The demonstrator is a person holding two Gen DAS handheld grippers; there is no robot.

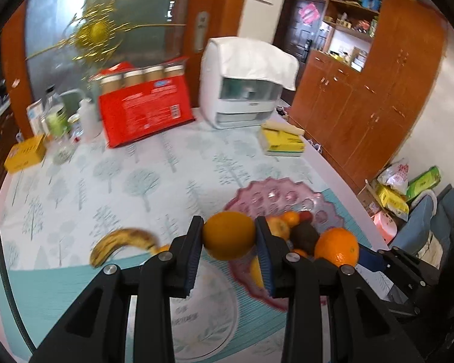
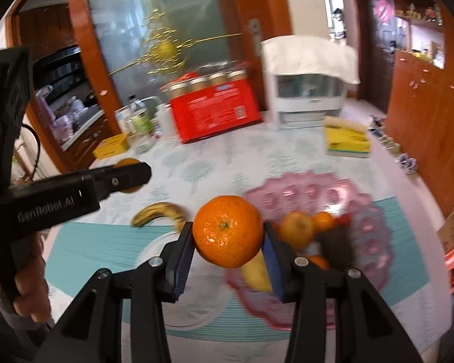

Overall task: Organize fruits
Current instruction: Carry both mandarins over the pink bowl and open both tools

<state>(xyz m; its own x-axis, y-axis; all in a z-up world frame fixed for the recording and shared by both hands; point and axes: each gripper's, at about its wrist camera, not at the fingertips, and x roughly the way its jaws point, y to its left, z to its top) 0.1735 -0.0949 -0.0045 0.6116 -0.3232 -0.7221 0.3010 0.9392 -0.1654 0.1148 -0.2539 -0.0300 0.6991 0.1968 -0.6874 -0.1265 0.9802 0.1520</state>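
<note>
My left gripper (image 1: pixel 228 236) is shut on an orange (image 1: pixel 228 235) and holds it above the table, just left of the pink fruit plate (image 1: pixel 275 195). My right gripper (image 2: pixel 228 236) is shut on another orange (image 2: pixel 228 231), held above the mat beside the pink plate (image 2: pixel 375 242). That second orange also shows in the left wrist view (image 1: pixel 336 247), and the left gripper with its orange shows in the right wrist view (image 2: pixel 130 178). The plate holds several fruits, among them a dark avocado (image 1: pixel 305 236) and a banana (image 2: pixel 257 272). A spotted banana (image 1: pixel 121 243) lies on the table to the left.
A teal mat (image 1: pixel 60 287) lies under the plate. At the back stand a red box (image 1: pixel 146 112), a white appliance (image 1: pixel 245 90), a yellow pack (image 1: pixel 283 143), a small yellow box (image 1: pixel 25 152) and bottles (image 1: pixel 57 118). Wooden cabinets (image 1: pixel 372 90) rise at the right.
</note>
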